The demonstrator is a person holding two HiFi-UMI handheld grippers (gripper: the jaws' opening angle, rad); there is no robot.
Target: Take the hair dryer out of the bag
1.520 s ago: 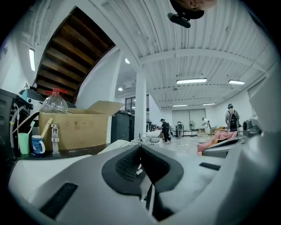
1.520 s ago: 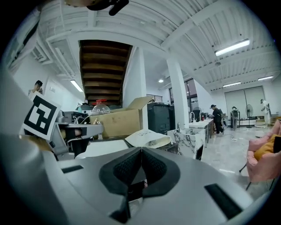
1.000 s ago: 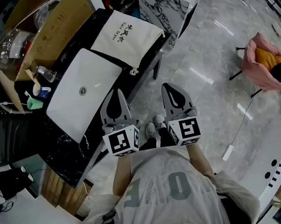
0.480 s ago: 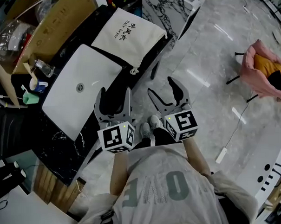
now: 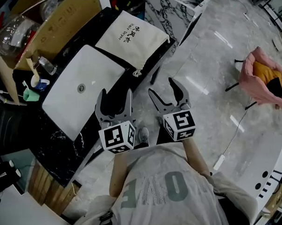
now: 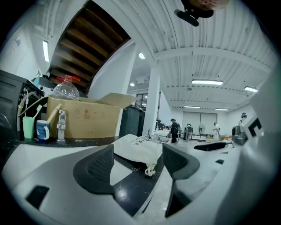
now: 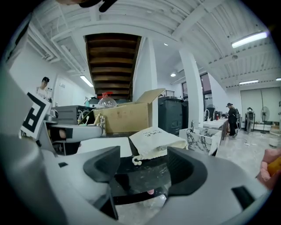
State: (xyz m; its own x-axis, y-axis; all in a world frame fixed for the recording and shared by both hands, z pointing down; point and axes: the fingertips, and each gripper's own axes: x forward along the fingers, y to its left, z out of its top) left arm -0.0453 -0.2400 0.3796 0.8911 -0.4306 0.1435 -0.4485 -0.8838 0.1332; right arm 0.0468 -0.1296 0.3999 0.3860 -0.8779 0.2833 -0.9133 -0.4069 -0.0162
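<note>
A cream cloth drawstring bag [image 5: 130,38] with dark print lies flat and closed on the black counter [image 5: 53,141], its knotted cord [image 5: 137,72] at the counter's edge. No hair dryer shows. My left gripper [image 5: 115,94] hovers short of the counter's near edge, below the bag. My right gripper [image 5: 161,85] is beside it over the floor. Both sets of jaws are opening, with nothing between them. Straight ahead in the left gripper view lies the bag [image 6: 136,149], beyond the gripper [image 6: 138,165]. The right gripper view shows the bag [image 7: 156,141] past the gripper [image 7: 145,169].
A white sink basin [image 5: 79,89] is set in the counter left of the bag. Behind it stand a cardboard box [image 5: 58,24], a faucet and a green cup [image 5: 34,95]. A marble-patterned cabinet [image 5: 173,5] is right of the bag. A pink chair [image 5: 263,78] stands on the floor.
Both grippers went from shut to wide open. The right one edged slightly forward towards the counter; the left stayed about where it was.
</note>
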